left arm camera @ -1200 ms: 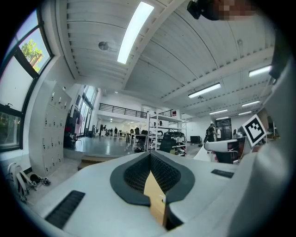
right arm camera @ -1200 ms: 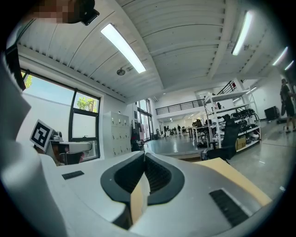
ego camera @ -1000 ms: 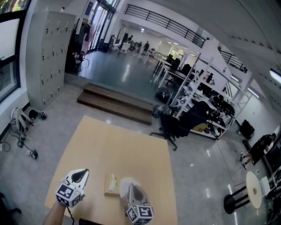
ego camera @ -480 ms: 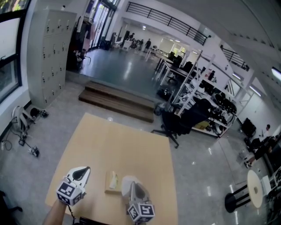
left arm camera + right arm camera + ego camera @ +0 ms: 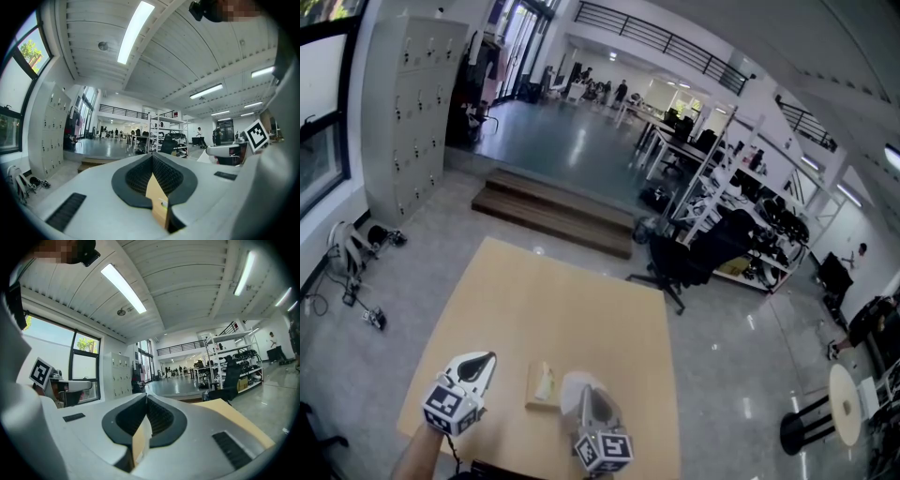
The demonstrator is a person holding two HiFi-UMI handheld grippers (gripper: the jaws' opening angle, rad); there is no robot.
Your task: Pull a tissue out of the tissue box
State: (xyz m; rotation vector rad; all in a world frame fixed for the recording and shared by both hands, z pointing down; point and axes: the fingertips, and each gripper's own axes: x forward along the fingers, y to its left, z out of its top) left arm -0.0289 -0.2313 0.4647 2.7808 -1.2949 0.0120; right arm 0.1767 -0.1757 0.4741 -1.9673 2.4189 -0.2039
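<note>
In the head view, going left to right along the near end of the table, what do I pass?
left gripper → tissue box → right gripper

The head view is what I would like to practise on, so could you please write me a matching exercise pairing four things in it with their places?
Things:
1. tissue box
2. lockers
3. black chair
4. wooden steps

Places:
A. against the wall at the left, beside the window
B. on the floor just off the table's far right corner
C. on the table, near its close edge
D. on the floor past the table's far edge

Pairs: 1-C, 2-A, 3-B, 4-D
</note>
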